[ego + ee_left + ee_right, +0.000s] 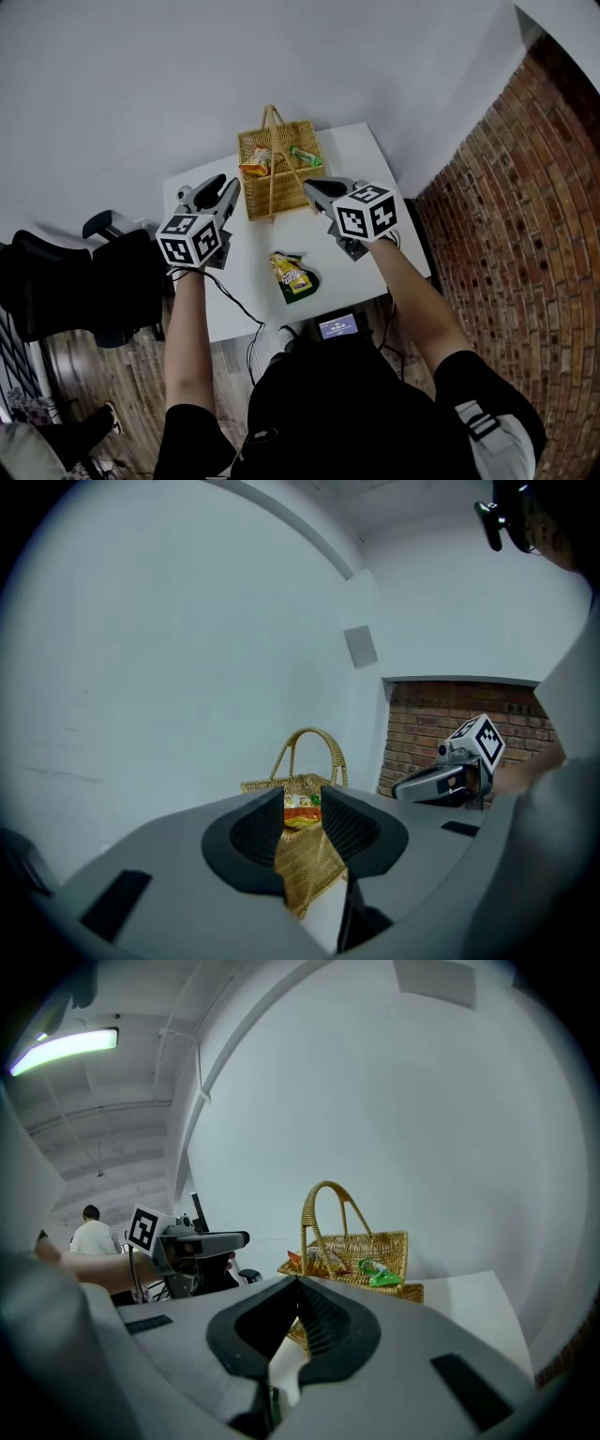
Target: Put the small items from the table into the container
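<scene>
Your left gripper [223, 190]: jaws partly apart, nothing between them.
Table [361, 155]: basket [281, 195] at the far edge, packets [259, 165] inside.
Snack packet [293, 277]: flat on the table near you, outside the basket.
Your right gripper [311, 188]: jaws together, empty.

Honey-gold weave on the wicker basket [262, 199], plain white on the table [361, 155] — an orange snack packet [255, 168], a green wrapper [306, 157], a yellow-and-green packet [293, 277]. Black-and-white square markers pattern the cubes of the grey left gripper [226, 189] and right gripper [314, 190]; the brick wall [525, 206] runs red-brown.
</scene>
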Motion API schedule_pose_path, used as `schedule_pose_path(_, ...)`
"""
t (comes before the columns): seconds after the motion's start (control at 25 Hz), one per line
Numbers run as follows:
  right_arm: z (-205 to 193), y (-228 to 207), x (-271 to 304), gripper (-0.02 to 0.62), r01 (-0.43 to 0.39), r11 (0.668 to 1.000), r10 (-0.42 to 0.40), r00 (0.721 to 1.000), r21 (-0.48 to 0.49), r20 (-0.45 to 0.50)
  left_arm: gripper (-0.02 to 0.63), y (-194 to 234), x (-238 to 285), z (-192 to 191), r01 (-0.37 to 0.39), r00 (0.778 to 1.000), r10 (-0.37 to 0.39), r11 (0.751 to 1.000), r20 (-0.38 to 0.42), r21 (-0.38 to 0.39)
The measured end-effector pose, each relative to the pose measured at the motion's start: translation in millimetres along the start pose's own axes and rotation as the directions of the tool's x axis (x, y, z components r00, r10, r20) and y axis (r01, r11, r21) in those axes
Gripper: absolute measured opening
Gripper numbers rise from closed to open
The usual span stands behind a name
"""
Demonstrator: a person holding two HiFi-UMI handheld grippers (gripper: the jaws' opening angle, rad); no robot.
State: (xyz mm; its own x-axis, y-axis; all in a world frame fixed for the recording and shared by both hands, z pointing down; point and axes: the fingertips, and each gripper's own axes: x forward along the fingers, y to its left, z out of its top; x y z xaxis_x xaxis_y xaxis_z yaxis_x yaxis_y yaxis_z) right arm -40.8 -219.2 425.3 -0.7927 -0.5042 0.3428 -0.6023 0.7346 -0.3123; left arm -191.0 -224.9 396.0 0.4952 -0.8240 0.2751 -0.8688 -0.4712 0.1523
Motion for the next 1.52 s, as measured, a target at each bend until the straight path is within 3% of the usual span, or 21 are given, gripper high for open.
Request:
schedule_pose_path(0.48,-21.4,17.3,-6.4,0.011,-0.009,1.0,0.01,1.0,0.023,-0.015,0.011,-16.0,-33.4,-28.2,-0.007,1.0,0.007,1.0,0.0,-0.02)
schedule_pose_path(1.2,-50.2,17.4,-16.7,0.011,-0.026,0.997,0.029,0.999,0.071,-0.037,0.009,-31.0,-41.1,-60.7,0.034,0.999,-0.035,0.994,-0.009,-0.101)
schedule_pose_path(1.52,-65.3,31.5,-8.0,0.012,-0.11,0.991,0.114,0.992,0.074,-0.053,0.009,-30.3,-46.9,-76.3,0.024,0.999,-0.027,0.992,-0.021,-0.121)
